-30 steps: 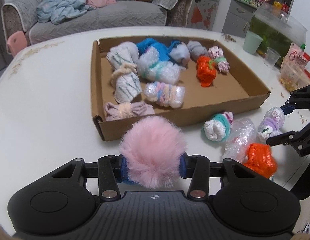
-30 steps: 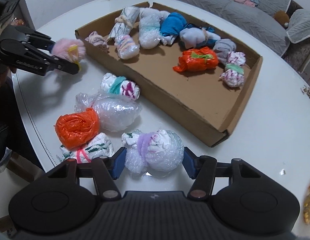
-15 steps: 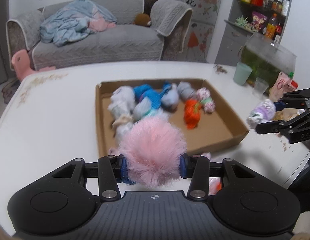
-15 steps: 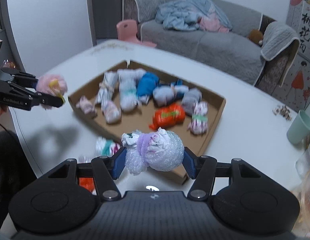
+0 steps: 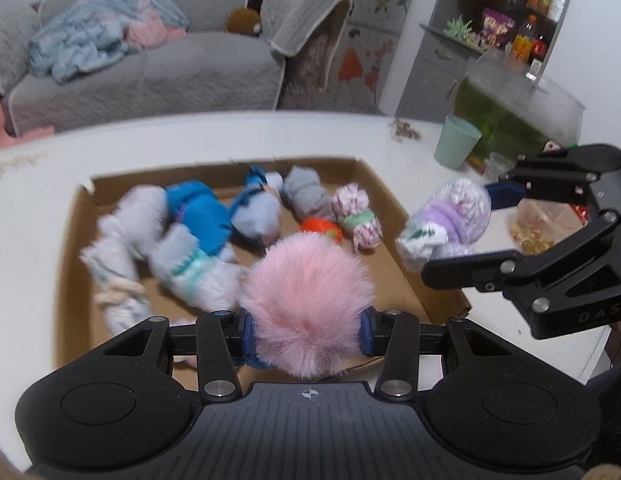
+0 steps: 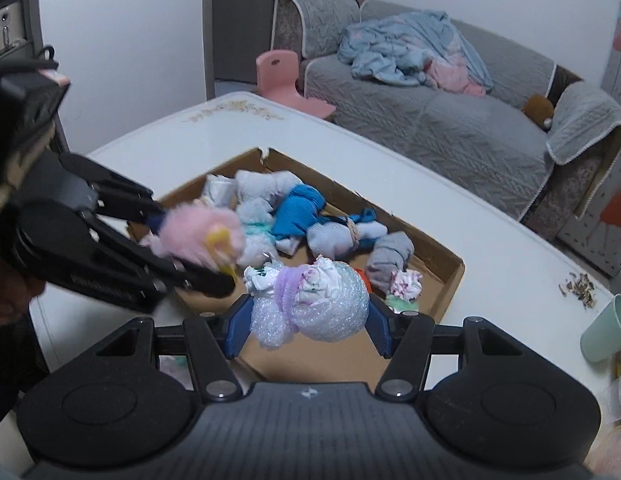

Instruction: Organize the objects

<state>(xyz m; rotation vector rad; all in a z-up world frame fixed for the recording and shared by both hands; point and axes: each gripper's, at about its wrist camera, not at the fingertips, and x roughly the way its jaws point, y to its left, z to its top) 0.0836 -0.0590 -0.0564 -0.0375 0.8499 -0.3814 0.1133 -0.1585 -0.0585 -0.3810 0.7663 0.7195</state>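
Observation:
My left gripper (image 5: 306, 326) is shut on a pink fluffy pom-pom (image 5: 306, 300) and holds it in the air over the near edge of the shallow cardboard tray (image 5: 68, 248). My right gripper (image 6: 306, 320) is shut on a bubble-wrapped bundle with a purple band (image 6: 314, 300), held above the tray's near right side. The bundle also shows in the left wrist view (image 5: 450, 220), in the right gripper (image 5: 466, 224). The left gripper (image 6: 198, 248) with the pom-pom (image 6: 194, 232) shows in the right wrist view. The tray (image 6: 446, 280) holds several rolled sock bundles (image 5: 198, 220).
A green cup (image 5: 456, 142) and a clear container of snacks (image 5: 538, 224) stand on the white table (image 5: 230, 136) to the right of the tray. A fish tank (image 5: 518, 116) is behind them. A grey sofa (image 6: 450, 112) stands beyond the table.
Both grippers have lifted their loads off the table and moved over the tray, coming close together. The loose bundles on the table in front of the tray are out of view.

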